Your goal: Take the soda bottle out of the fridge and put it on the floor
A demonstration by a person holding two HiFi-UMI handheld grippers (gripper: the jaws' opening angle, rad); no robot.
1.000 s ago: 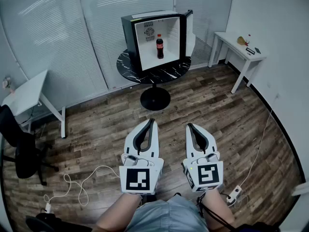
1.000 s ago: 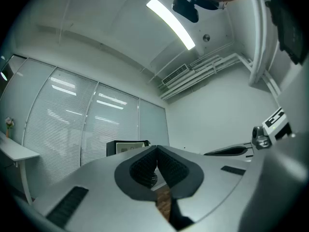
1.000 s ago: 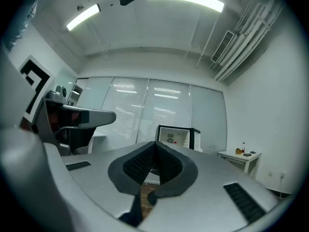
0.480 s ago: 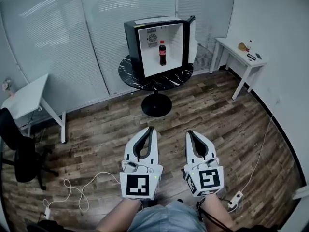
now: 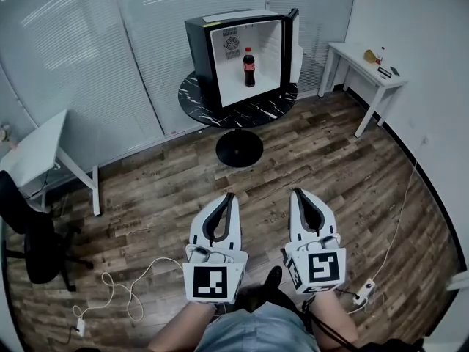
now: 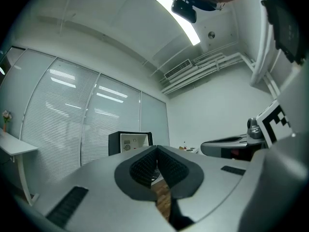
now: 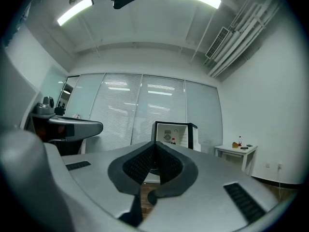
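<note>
A dark soda bottle with a red cap and label stands upright inside a small black fridge whose door is swung open to the right. The fridge sits on a round black marble table across the room. Both grippers are held low and close to me, far short of the table. My left gripper is shut with nothing in it, and so is my right gripper. The fridge shows small past the right gripper's closed tips, and the fridge shows beyond the left gripper's.
Wood plank floor lies between me and the table's pedestal foot. A white desk with small items stands at the right wall, another white desk at the left, a black chair beside it. Cables and a power strip lie near my feet.
The view has shifted a little: fridge and table sit slightly higher and to the right in the head view. Both grippers stay shut and low, the right one moved slightly right.
</note>
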